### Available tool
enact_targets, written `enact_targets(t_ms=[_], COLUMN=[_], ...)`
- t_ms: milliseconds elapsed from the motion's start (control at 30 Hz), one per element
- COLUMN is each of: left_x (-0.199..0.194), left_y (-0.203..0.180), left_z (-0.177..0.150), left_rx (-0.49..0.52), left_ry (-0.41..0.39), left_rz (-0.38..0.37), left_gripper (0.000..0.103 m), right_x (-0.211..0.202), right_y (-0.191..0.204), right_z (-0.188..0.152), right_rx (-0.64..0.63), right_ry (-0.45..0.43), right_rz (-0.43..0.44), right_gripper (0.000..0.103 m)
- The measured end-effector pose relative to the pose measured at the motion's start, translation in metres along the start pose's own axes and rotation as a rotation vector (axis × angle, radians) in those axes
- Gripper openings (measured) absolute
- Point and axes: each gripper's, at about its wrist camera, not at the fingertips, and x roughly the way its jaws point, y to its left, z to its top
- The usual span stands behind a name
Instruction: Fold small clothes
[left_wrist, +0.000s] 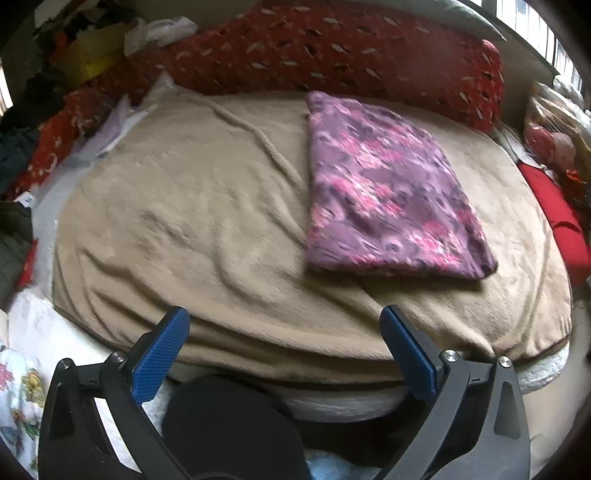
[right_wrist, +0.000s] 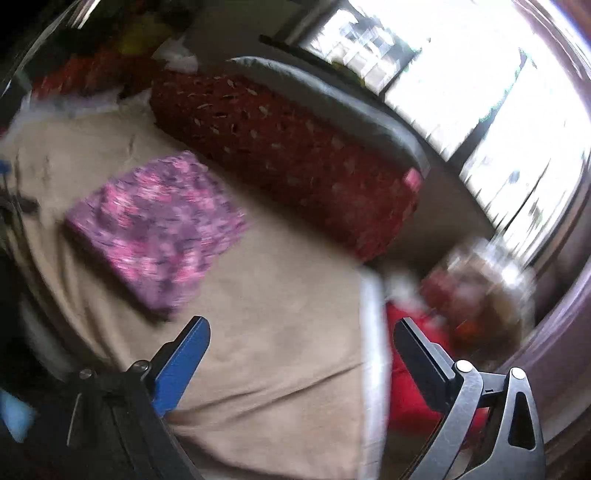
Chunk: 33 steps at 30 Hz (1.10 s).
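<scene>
A purple and pink flowered cloth (left_wrist: 388, 188) lies folded into a flat rectangle on the beige blanket (left_wrist: 207, 221), toward the right and far side of the bed. My left gripper (left_wrist: 284, 317) stands open above the blanket's near edge, nothing between its blue pads, well short of the cloth. In the blurred right wrist view the same folded cloth (right_wrist: 159, 229) lies to the upper left. My right gripper (right_wrist: 301, 325) is open and empty over the blanket (right_wrist: 280, 325) near the bed's right edge.
A long red patterned bolster (left_wrist: 332, 51) runs along the far side of the bed, under a bright window (right_wrist: 480, 74). Piled clothes and bags (left_wrist: 85, 55) crowd the far left. Red fabric (left_wrist: 561, 218) and clutter (right_wrist: 491, 288) lie off the right edge. A flowered white sheet (left_wrist: 18, 398) shows at lower left.
</scene>
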Motion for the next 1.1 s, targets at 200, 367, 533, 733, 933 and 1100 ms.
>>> enact_targets(t_ms=[200, 367, 533, 733, 933, 1100], left_x=[-0.005, -0.010, -0.015, -0.024, -0.036, -0.044], left_y=[-0.017, -0.021, -0.023, -0.024, -0.026, -0.031], left_z=[-0.004, -0.006, -0.006, -0.008, -0.011, -0.016], left_rx=[0.020, 0.019, 0.022, 0.025, 0.025, 0.035], left_ry=[0.017, -0.001, -0.031, -0.072, -0.103, -0.112], left_rz=[-0.038, -0.048, -0.035, -0.019, -0.024, -0.036], left_gripper=[0.103, 0.103, 0.103, 0.103, 0.103, 0.103], right_x=[0.021, 0.014, 0.010, 0.013, 0.009, 0.006], right_y=[0.024, 0.034, 0.032, 0.022, 0.019, 0.019], right_z=[-0.016, -0.003, 0.000, -0.006, -0.008, -0.008], right_rx=[0.319, 0.339, 0.334, 0.373, 0.382, 0.377], right_ry=[0.116, 0.110, 0.112, 0.135, 0.134, 0.127], right_rz=[0.323, 0.355, 0.332, 0.314, 0.290, 0.290], right_gripper=[0.100, 0.100, 0.100, 0.100, 0.100, 0.100])
